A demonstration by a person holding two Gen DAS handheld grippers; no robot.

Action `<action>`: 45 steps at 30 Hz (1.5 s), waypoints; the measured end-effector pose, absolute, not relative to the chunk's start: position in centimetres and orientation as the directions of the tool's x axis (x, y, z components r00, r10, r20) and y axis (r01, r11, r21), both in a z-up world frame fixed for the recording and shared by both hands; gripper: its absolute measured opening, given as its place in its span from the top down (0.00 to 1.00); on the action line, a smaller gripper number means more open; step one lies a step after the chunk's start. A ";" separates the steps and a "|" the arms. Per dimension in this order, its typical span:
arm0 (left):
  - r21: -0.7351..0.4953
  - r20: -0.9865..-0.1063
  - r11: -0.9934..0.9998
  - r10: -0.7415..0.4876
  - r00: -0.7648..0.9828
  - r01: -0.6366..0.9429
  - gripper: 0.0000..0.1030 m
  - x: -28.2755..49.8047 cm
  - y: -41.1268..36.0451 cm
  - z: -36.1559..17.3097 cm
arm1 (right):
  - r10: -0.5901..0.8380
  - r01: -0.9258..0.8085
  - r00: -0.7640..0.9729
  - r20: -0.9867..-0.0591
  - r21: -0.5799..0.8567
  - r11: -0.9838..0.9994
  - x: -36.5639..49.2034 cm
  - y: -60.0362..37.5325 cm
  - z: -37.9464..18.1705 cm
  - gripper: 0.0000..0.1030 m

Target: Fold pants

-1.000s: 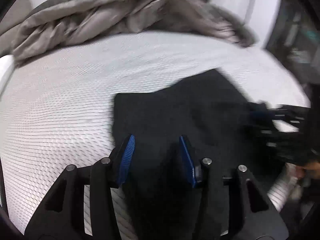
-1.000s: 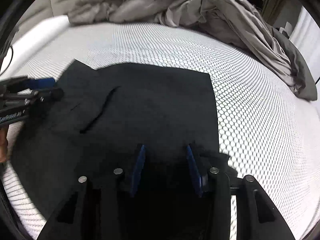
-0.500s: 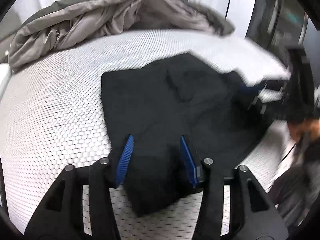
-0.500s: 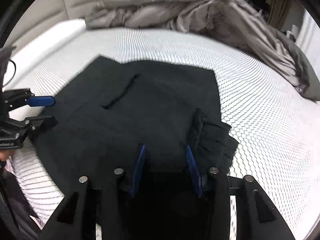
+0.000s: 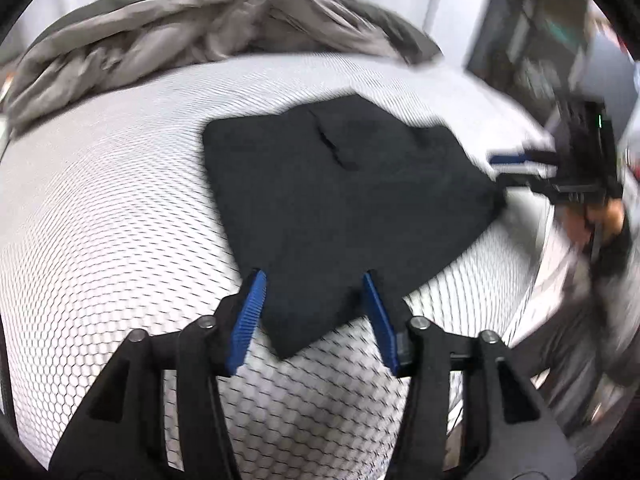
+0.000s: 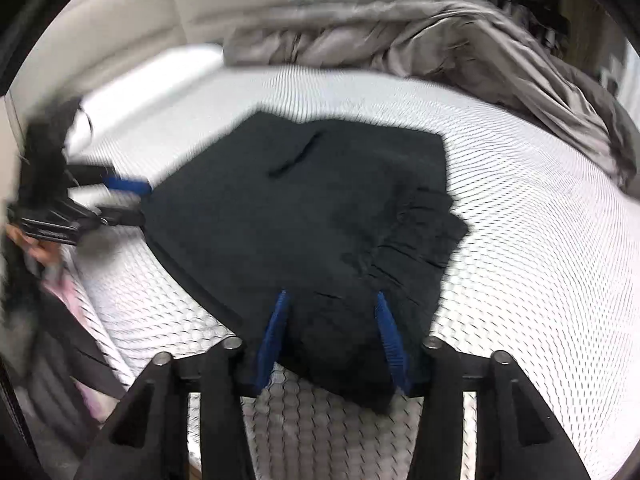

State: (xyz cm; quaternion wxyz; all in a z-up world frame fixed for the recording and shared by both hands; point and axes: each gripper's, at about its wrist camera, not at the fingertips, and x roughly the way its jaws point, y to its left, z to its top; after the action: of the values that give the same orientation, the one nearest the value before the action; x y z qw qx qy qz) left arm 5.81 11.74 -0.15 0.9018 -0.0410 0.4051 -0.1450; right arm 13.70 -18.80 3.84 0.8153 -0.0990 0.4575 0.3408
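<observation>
Pants [image 5: 344,200]: black, folded flat on the white mesh bed [image 5: 100,220], close to its near edge.
Blanket [image 5: 180,28]: grey, heaped along the far edge.
Left tongs [image 5: 312,312]: jaws just opening, apart, nothing gripped.
Right tongs [image 6: 332,332]: jaws just opening, apart above the waistband, nothing gripped.

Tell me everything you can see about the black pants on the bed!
The pants are black, soft-looking cloth, folded into a flat bundle lying on the white honeycomb-patterned bed. A slit pocket shows on top, and a gathered, wrinkly waistband sticks out at one side in the right wrist view. The left gripper and right gripper each hover over a near corner with jaws apart, just opened, pads not pressing the cloth. A grey blanket lies crumpled behind, apart from the pants.
</observation>
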 end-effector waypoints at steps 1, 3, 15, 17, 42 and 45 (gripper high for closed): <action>-0.233 -0.714 0.956 -0.293 0.636 0.180 0.49 6.3 12.9 -0.3 | 0.473 -0.608 0.365 -0.802 0.179 0.773 14.3 -19.6 3.8 0.41; -0.309 -0.735 0.948 -0.292 0.612 0.081 0.49 7.7 14.5 -1.4 | 0.466 -0.492 0.355 -0.810 0.263 0.830 17.1 -21.4 2.4 0.41; -0.281 -0.759 0.959 -0.206 0.617 -0.025 0.77 12.1 15.0 -2.2 | 0.624 -0.318 0.250 -0.741 0.546 0.775 21.6 -21.7 -2.2 0.71; -0.252 -0.764 0.967 -0.181 0.619 -0.028 0.77 12.5 15.1 -2.2 | 0.603 -0.329 0.265 -0.753 0.517 0.790 20.9 -21.2 -1.7 0.72; -0.104 -0.574 0.988 0.031 0.818 -0.110 0.00 1.3 8.5 4.2 | 0.508 -0.520 0.517 -0.689 0.219 0.826 13.9 -18.3 5.2 0.00; -0.086 -0.555 0.990 0.048 0.830 -0.115 0.00 0.5 7.7 4.5 | 0.504 -0.541 0.559 -0.658 0.172 0.823 13.3 -17.1 4.5 0.00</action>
State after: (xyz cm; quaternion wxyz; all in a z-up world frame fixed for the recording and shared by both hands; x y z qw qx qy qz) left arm 0.49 7.69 4.48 0.9549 -0.0579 0.2880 0.0427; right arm 13.32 -17.08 4.49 0.8825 -0.0251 0.3646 0.2960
